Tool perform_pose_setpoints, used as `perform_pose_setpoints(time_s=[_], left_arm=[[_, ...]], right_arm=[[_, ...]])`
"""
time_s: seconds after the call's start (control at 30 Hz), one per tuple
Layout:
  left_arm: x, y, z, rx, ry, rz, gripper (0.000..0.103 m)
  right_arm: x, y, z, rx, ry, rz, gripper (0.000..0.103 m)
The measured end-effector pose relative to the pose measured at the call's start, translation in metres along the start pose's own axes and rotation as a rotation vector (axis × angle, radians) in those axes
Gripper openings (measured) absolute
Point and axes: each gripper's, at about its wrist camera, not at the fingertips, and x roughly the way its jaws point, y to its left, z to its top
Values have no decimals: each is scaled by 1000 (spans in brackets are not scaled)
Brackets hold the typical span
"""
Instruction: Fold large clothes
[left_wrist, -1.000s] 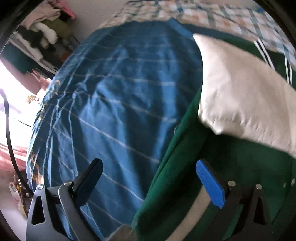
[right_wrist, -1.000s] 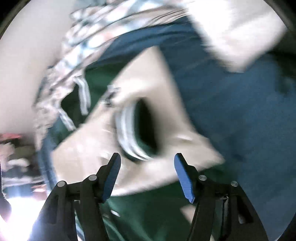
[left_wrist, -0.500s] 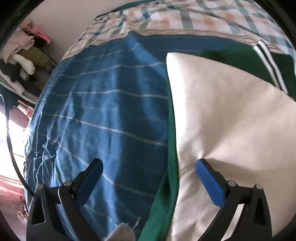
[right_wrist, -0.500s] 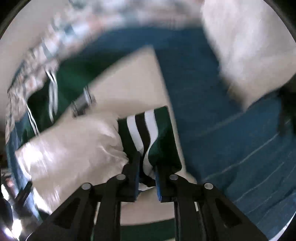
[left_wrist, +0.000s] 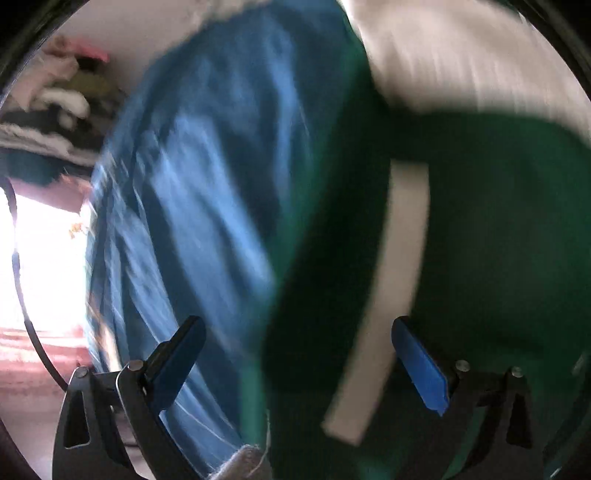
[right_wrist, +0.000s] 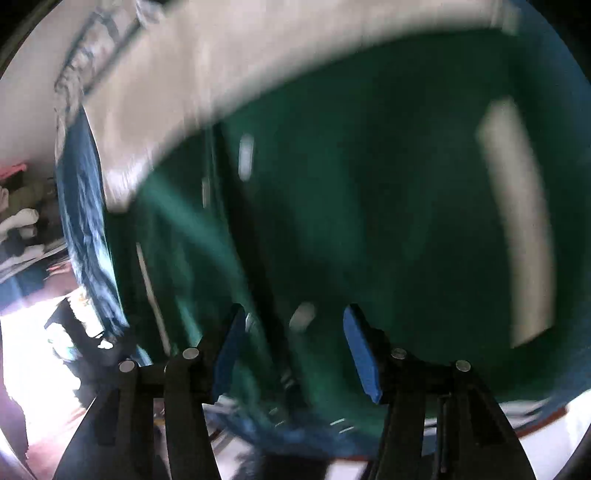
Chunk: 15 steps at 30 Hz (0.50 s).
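Both views blurred; green jacket (right_wrist: 369, 192) lay on blue sheet (left_wrist: 207, 192) ahead of both tools, left gripper (left_wrist: 295, 354) wide open, empty, right gripper (right_wrist: 291, 347) part open, empty; best next grip probably a hem, pulled flat.

green-and-cream jacket (left_wrist: 480, 229); blue striped bedsheet (left_wrist: 207, 192)

My left gripper (left_wrist: 295, 354) had its jaws spread wide, the blue pads (left_wrist: 421, 369) far apart with nothing pinched between them. My right gripper (right_wrist: 295, 350) also stood open, though less widely, its pads (right_wrist: 362, 354) apart and clasping nothing. Both views were smeared with blur. In each view, both fingers reached up from the bottom edge, pointing forward and slightly down.
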Motion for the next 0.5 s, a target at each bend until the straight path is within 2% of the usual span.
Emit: perform_pose_setpoints(time_s=[0.03,0.1,0.13,0.2,0.23,0.3,0.33,0.4,0.5], left_arm=[[10,-3,-14,-6,0,-20,103],[9,-2,-22,-18,-73,-29,103],[9,-4,-23,-8,-86,-28,103],[10,-3,-21,-3,-102,-36,103],[9,-3,-22,-4,-108,-45,103],[12,0,-19,0,-82,-71,103],[12,4,-16,5,-58,-90,103],[3,12,-11,-8,-41,-117,103],[-20,18,-14,-20,-71,-141,103]], right_arm=[[16,0,-9,36,28,29,58],[40,6,-25,98,61,125,58],[47,9,-30,93,71,132,58],[71,16,-36,69,67,52,55],[80,14,-38,71,64,18,39],[84,9,-41,112,32,32,8],[80,10,-43,116,15,43,6],[66,21,-45,89,-38,-1,6],[35,32,-55,31,-134,-97,5]])
